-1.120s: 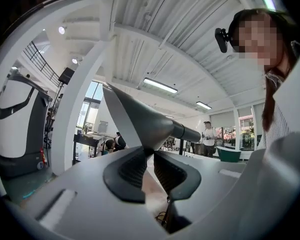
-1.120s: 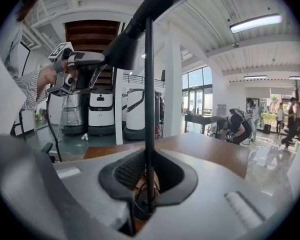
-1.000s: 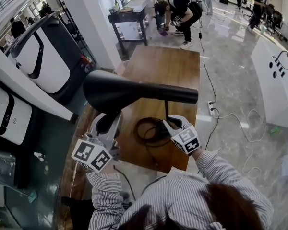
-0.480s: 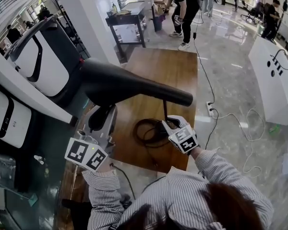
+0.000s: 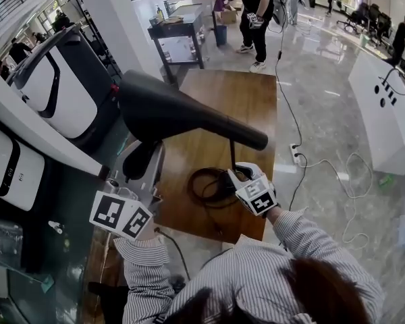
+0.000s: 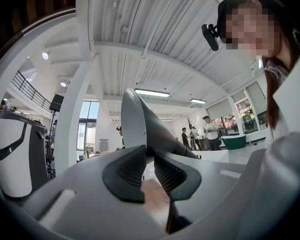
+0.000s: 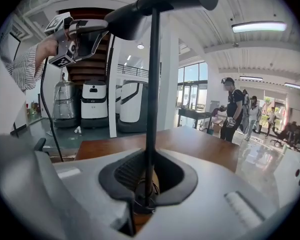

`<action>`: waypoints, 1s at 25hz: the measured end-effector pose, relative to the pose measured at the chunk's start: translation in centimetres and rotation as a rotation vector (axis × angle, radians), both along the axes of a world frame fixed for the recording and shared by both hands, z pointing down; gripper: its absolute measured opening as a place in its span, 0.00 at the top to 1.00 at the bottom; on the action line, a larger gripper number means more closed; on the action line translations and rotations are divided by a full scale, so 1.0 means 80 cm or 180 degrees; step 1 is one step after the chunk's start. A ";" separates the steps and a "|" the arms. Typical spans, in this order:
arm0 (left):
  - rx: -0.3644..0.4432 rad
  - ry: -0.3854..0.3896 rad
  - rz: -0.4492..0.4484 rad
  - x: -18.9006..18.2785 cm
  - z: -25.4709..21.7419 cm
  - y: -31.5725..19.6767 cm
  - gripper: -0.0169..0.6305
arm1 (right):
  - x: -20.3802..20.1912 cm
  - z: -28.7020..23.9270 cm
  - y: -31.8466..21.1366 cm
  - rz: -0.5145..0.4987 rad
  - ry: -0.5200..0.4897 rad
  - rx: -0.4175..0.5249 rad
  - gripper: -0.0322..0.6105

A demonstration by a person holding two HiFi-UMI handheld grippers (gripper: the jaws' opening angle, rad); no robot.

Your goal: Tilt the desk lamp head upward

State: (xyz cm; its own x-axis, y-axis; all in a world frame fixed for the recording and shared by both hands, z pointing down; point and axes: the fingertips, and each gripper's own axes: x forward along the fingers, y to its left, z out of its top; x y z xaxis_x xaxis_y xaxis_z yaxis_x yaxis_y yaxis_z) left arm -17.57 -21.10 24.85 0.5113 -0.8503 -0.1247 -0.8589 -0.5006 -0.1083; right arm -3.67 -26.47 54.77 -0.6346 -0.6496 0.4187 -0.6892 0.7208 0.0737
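Left gripper view, left claw (image 6: pixel 149 160) clamped on rim of lamp head (image 6: pixel 136 119), right gripper view, right claw (image 7: pixel 147 178) gripping stem (image 7: pixel 151 84)

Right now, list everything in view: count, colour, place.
desk lamp head: 1, black, above the table
lamp pole: 1, black, upright on the table
cable: 1 coil, black, on the table by the pole
table: 1, brown wood, centre
machines: several, white and black, left of the table
side table: 1, dark, beyond the table
power strip: 1, white, floor right of the table
people: several, far background
left hand-held gripper: 1, grey, shut on desk lamp head rim
right hand-held gripper: 1, grey, shut on lamp pole, low down
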 end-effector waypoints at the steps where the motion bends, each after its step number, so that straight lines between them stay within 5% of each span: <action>1: 0.0003 -0.0002 0.0004 0.000 -0.002 0.000 0.91 | 0.000 0.000 0.000 0.0005 -0.0002 0.0004 0.87; 25: 0.0108 -0.0124 0.0021 0.008 -0.022 0.008 0.91 | -0.002 0.002 0.001 0.0024 -0.0111 0.0001 0.88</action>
State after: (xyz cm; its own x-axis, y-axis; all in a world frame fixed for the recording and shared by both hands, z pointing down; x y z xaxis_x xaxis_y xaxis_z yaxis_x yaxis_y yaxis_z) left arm -16.96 -20.46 23.09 0.5219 -0.8425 -0.1332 -0.8504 -0.5017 -0.1585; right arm -3.79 -26.42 54.96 -0.6438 -0.6546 0.3964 -0.6968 0.7155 0.0498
